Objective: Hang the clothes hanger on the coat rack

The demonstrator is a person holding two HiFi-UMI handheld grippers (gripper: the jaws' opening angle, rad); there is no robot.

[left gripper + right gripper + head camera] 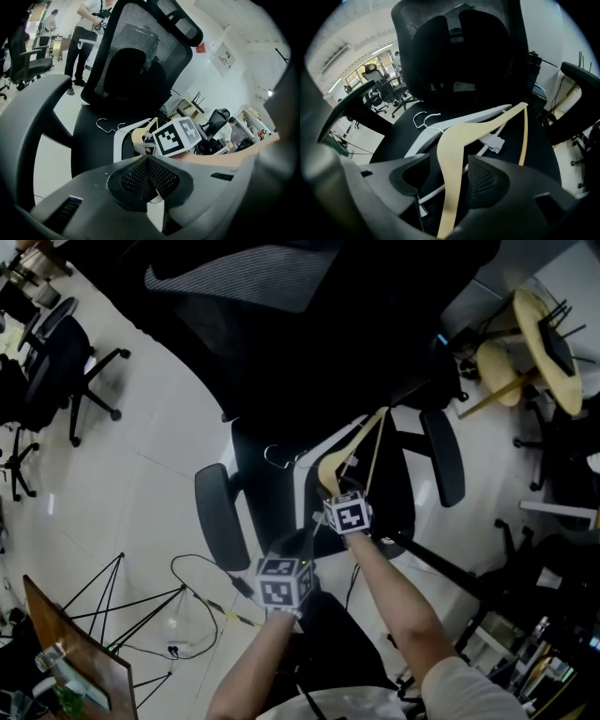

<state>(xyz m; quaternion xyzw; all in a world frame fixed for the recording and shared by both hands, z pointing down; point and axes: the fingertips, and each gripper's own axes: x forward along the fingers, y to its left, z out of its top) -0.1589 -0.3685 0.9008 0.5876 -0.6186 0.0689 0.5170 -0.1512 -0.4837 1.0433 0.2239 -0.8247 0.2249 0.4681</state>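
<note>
Office chair seat (543,154) holds the wooden hanger (454,145); my right gripper (447,176) straddles its arm, jaws spread ready to pinch; left gripper (149,164) idles, jaws pressed together.

cream wooden hanger (457,140) | lying on chair seat (539,154) | across white hanger (420,143)

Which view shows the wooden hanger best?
The right gripper view: the wooden hanger runs large between the open jaws. The head view shows it small and from above; the left gripper view shows only a bit.
</note>
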